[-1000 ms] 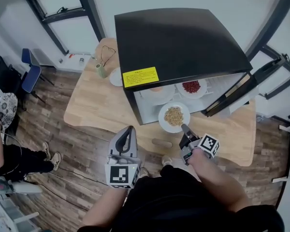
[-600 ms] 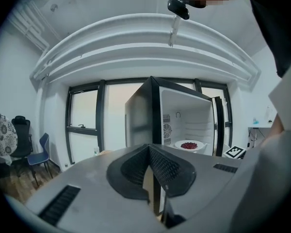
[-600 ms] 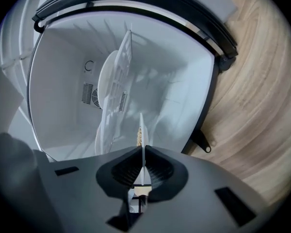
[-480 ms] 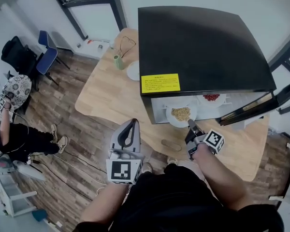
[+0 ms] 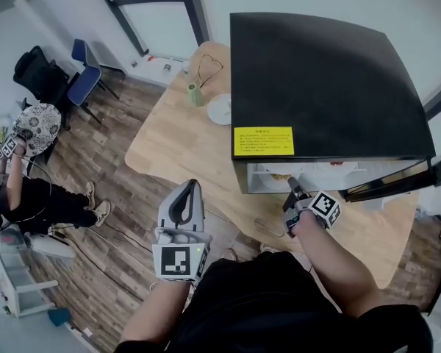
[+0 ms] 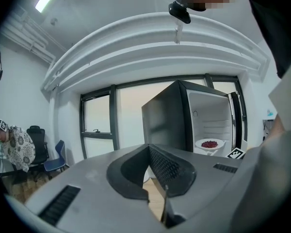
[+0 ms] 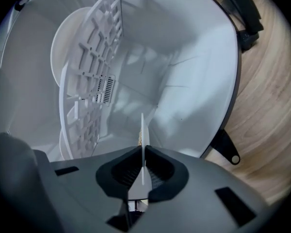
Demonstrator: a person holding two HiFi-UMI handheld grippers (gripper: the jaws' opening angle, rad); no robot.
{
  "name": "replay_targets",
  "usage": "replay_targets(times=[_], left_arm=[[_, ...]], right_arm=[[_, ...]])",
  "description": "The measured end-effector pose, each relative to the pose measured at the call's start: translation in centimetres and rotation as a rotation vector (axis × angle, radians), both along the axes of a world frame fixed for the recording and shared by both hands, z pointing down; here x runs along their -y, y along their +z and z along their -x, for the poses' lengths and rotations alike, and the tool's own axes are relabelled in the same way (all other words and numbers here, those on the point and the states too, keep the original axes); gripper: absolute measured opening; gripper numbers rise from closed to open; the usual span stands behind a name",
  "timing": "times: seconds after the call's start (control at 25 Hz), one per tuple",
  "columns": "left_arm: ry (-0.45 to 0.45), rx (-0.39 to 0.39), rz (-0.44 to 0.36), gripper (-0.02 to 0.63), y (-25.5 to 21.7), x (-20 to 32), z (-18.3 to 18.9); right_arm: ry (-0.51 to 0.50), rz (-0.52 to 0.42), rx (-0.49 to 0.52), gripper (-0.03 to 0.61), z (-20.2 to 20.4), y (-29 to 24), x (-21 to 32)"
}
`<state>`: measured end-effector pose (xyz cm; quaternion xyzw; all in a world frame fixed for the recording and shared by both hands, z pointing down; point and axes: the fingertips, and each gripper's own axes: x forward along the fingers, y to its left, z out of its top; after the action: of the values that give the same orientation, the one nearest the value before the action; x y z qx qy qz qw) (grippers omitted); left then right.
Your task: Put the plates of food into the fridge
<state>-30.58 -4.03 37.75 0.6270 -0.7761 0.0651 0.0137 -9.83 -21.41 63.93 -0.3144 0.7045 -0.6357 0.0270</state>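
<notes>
One plate of grain (image 7: pixel 142 130) has changed places within the last second — from out over the table (image 5: pixel 178 147) in front of the fridge (image 5: pixel 331 79) to inside its open compartment, so our head view now catches only a sliver of it under the black top. Our right gripper (image 5: pixel 289 185) is clamped on its near rim, the plate edge-on between the pads. Our left gripper (image 5: pixel 192 191) hangs closed and empty, apart from the fridge. We judge this plate nearly delivered — lowering and release remain; a plate of red food (image 6: pixel 209 143) already sits inside.
</notes>
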Motion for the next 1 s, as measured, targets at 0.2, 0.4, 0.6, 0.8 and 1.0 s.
replay_targets(times=[0.2, 0.4, 0.6, 0.8, 1.0], left_arm=[[-0.053, 0.016, -0.014, 0.005, -0.9, -1.0, 2.0], [-0.077, 0.029, -0.020, 0.005, -1.6, -1.8, 3.3], [-0.068, 0.040, -0.028, 0.005, -2.0, -1.8, 2.9], [-0.057, 0.045, -0.034, 0.005, -2.3, -1.7, 2.7], [-0.019, 0.045, -0.035, 0.005, -2.6, -1.1, 1.5]], right_arm=[[0.003, 0.006, -0.052, 0.035, 0.8, 0.8, 0.3], [-0.061, -0.070, -0.269, 0.037, 0.5, 1.5, 0.5], [-0.134, -0.147, -0.478, 0.137, -0.2, 2.0, 1.4], [-0.140, -0.189, -0.530, 0.153, -0.9, 1.7, 1.8], [-0.134, -0.273, -0.555, 0.153, -2.3, 0.3, 1.8]])
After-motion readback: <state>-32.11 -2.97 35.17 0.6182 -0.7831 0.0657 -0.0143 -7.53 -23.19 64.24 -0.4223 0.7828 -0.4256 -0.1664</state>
